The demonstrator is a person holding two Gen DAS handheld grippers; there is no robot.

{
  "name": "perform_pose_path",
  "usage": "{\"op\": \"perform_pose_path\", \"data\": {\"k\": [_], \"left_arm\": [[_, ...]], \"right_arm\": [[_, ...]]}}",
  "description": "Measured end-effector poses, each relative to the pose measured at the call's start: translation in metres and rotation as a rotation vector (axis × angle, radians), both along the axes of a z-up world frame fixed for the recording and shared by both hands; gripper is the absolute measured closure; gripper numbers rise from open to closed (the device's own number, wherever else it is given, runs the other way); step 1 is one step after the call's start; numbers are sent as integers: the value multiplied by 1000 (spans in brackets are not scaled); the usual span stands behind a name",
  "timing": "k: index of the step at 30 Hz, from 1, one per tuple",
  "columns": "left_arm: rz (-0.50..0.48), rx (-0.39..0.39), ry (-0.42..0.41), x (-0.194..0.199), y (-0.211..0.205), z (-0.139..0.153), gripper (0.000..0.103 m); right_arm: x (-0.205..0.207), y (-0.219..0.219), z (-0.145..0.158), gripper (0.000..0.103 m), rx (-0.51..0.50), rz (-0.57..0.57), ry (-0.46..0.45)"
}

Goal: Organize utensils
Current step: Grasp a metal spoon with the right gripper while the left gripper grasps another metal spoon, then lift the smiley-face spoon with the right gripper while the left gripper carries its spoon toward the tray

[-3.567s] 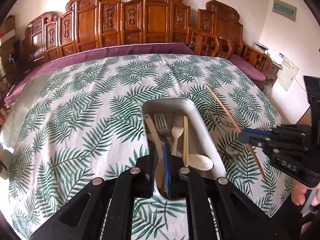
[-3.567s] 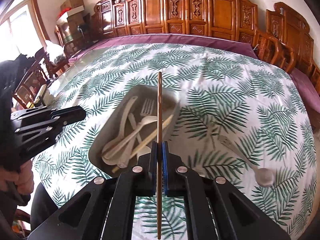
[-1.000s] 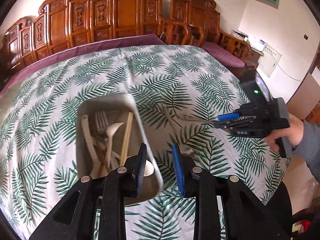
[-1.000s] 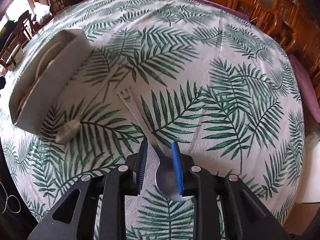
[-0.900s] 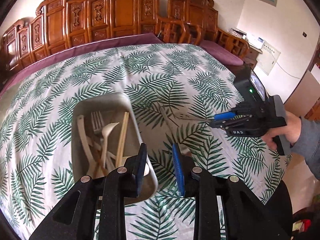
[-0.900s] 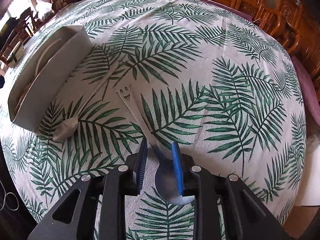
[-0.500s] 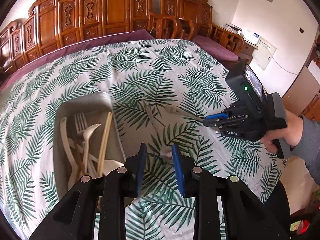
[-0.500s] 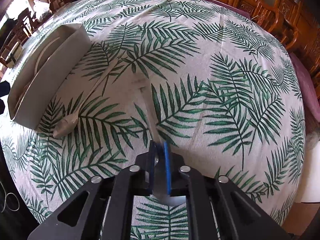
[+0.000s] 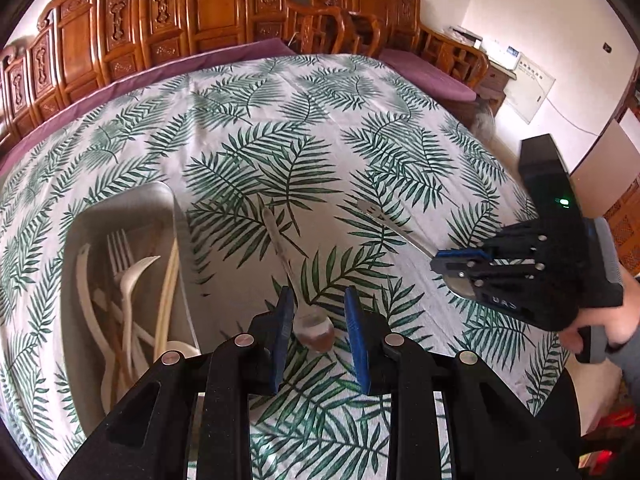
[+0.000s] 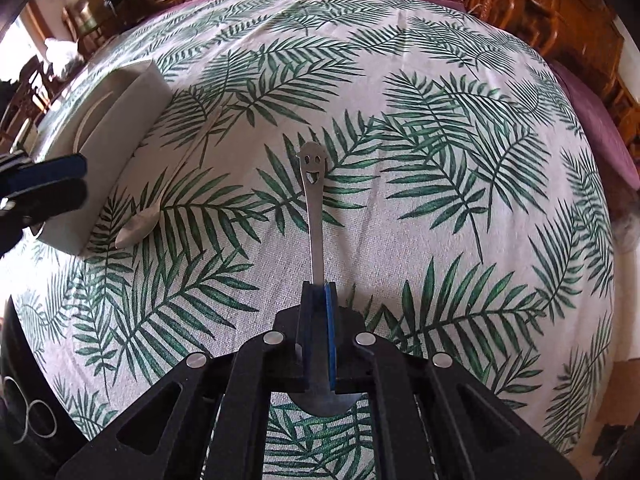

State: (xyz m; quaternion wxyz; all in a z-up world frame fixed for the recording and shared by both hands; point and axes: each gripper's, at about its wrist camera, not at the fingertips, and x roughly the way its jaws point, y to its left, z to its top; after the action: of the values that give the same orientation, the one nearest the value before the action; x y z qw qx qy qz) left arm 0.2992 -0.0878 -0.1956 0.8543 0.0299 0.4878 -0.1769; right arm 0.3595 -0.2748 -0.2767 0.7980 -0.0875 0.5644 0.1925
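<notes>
Right tool (image 10: pixel 319 292) clamps a smiley-handled metal spoon (image 10: pixel 315 200) over the open middle of the tabletop (image 10: pixel 460 240). Left tool (image 9: pixel 316 316), jaws apart, straddles a second spoon (image 9: pixel 308 312) lying just beside the cutlery tray (image 9: pixel 120 208), near the tabletop's edge.

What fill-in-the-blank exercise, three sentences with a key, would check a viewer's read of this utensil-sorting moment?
1. The right claw is shut on the metal spoon whose handle end is cut with a smiling ____.
2. The left claw has its jaws apart on either side of the ____ of the second spoon, which lies on the leaf-print tablecloth.
3. The cream forks and chopsticks lie inside the pale ____.

Missing words: face; bowl; tray
</notes>
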Motion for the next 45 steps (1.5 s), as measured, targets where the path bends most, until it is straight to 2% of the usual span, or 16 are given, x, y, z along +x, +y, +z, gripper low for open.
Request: {"op": "perform_pose_path", "data": {"k": [7,10,15,17,21,24,29,34,45], "left_arm": [[-10,50,59,19,-15,-17,74],[-1,94,97,26,-21,-28,74],[12,125,154,37,-25,-42,75],[22,137,180,40,-26,-48,82],[44,142,214,44,-25,-57,84],[50,139,218,45,-24,-57,84],[51,168,209,47,-24,-58,98],[8,151,196,43,-27,-56,102],[8,137,209,43,-27,-57,103]], "right_arm": [[-4,-7,-1,96,50,-24,-25],[-7,-7,-1,96,45,-19,-38],[-9,-9,-1,96,58,-17,-50],[-10,-9,0,96,55,-14,-59],[-11,-9,-1,95,55,-10,-71],[-11,-11,-1,95,62,-11,-70],[-10,-7,-1,95,37,-5,-60],[-7,-4,-1,95,17,-8,-50],[-4,0,-1,95,-4,-6,-40]]}}
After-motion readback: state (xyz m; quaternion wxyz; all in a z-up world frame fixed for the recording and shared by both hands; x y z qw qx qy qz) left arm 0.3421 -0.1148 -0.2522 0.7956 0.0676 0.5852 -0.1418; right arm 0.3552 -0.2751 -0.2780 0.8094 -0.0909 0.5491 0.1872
